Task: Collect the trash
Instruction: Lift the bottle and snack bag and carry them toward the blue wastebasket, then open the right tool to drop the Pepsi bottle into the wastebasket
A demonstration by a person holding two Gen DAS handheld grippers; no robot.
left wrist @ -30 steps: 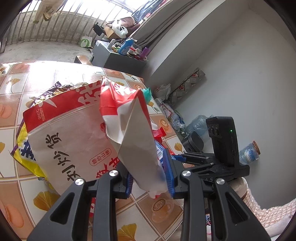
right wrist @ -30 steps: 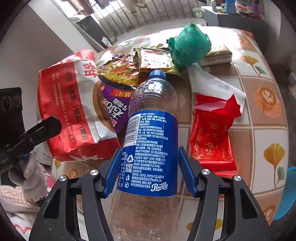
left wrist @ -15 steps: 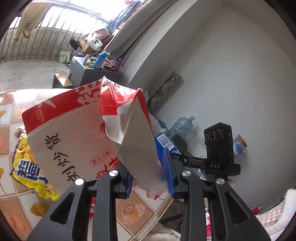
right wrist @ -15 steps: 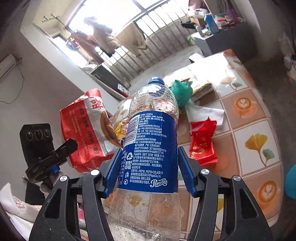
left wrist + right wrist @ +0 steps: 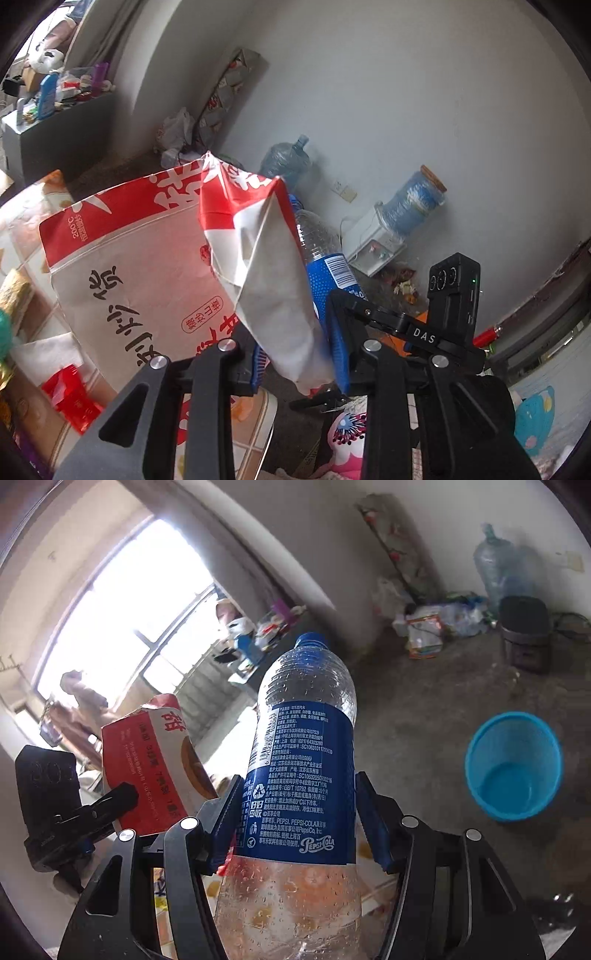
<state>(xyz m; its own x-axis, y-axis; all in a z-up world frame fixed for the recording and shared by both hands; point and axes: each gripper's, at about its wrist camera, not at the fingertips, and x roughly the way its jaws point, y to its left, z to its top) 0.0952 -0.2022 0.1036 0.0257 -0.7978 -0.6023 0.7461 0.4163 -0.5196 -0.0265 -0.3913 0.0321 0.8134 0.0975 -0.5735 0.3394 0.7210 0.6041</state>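
The Pepsi bottle (image 5: 299,760) is taken as landmark. To its left the snack bag (image 5: 155,771) is held up; to its right, on the floor (image 5: 424,709), the waste bin (image 5: 513,764) is set. Behind it, against the wall, the water jug (image 5: 495,568) is stood, and below it the surface (image 5: 365,853) is seen.

Water jug (image 5: 286,162) and spool (image 5: 412,203) beside the wall

The paper bag (image 5: 147,280) hides most of the bottle (image 5: 325,258); the bottle's base is cut off below.
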